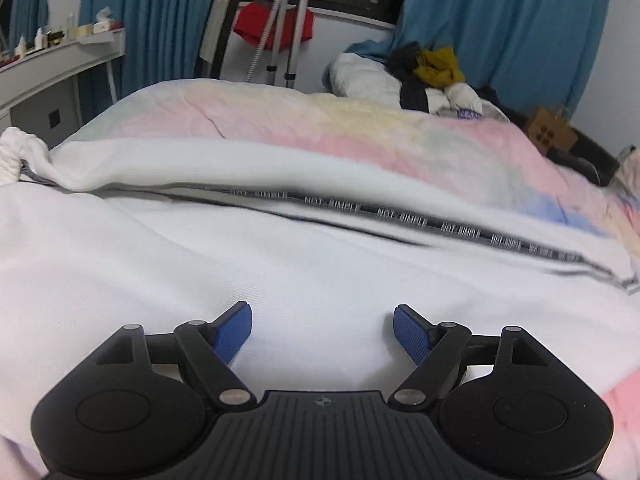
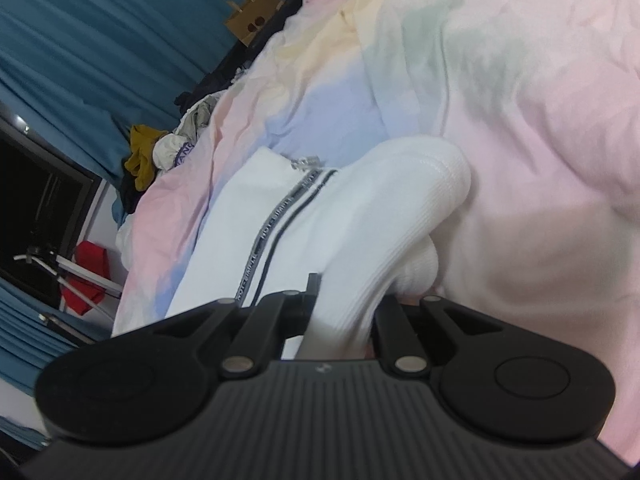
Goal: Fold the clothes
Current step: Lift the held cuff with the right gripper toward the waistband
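The white zip jacket (image 1: 280, 272) lies spread on the bed, over a pastel duvet (image 1: 320, 120), so that it has a flat, soft surface for folding. Its zipper tape (image 1: 400, 218), printed with small letters, runs from about 9 o'clock to 3 o'clock across the left wrist view. One front panel seems to be turned over the other along this line, which suggests that the folding has begun but is not finished.

The left gripper (image 1: 323, 330) hovers over the white cloth near 6 o'clock of its own view. Its blue pads (image 1: 412, 334) stand wide apart and nothing is between them. Whether the pads touch the fabric below cannot be told for sure. It is probably going for a new place to grip.

The right gripper (image 2: 344, 312) is clamped on a thick fold of the jacket, a ribbed part that looks like a cuff or hem (image 2: 420, 208). The cloth rises out of the jaws toward 1 o'clock and hides the fingertips. This hold probably keeps one end of the garment lifted and steady while the other hand works.

A pile of other clothes (image 1: 432, 68) waits at the far edge of the bed, near 1 o'clock in the left wrist view, before the blue curtains (image 1: 500, 20).
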### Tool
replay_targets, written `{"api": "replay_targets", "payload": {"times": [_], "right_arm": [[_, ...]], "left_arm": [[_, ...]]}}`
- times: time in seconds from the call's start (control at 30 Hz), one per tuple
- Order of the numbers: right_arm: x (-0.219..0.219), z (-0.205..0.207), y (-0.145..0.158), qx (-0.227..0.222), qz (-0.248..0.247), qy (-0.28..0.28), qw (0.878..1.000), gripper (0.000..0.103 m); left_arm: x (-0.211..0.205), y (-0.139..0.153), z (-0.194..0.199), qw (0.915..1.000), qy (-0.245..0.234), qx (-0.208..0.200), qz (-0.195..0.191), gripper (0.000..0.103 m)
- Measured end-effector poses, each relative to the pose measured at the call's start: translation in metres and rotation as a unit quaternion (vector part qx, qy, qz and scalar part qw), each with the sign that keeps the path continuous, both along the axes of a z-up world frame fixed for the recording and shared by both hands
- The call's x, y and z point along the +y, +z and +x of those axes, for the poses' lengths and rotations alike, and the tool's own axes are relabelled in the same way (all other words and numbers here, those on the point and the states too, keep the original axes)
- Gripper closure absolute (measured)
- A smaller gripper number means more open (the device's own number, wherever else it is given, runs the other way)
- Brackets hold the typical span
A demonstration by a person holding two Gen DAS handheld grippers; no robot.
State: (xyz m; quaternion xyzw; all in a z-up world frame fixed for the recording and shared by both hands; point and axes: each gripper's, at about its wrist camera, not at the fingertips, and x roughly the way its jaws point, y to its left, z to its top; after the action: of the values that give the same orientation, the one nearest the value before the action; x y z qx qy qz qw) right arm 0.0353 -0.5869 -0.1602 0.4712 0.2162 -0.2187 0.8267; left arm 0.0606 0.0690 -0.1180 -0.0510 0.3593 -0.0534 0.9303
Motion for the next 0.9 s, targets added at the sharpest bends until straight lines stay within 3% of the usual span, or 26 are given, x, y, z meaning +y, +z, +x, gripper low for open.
{"api": "replay_targets", "payload": {"times": [0.17,0.47,0.7,0.9], "right_arm": [[0.009,-0.001,0.015,-0.031,-0.014,-0.033,0.999,0.094],[0.012,0.003,0.011,0.005,-0.025,-0.039,0.999,0.094],[0.031,0.013,0.013,0.060,-0.097,-0.035,0.993,0.094],[0.034,0.013,0.018,0.051,-0.110,-0.047,0.992,0.094]], "left_arm": [[-0.008,-0.007,0.006,0.9998,0.000,-0.007,0.017,0.022],[-0.008,-0.005,0.004,0.9996,-0.002,-0.009,0.027,0.022],[-0.006,-0.005,0.006,0.9994,-0.004,-0.008,0.032,0.022],[-0.007,-0.006,0.007,0.9992,-0.006,-0.008,0.039,0.022]]}}
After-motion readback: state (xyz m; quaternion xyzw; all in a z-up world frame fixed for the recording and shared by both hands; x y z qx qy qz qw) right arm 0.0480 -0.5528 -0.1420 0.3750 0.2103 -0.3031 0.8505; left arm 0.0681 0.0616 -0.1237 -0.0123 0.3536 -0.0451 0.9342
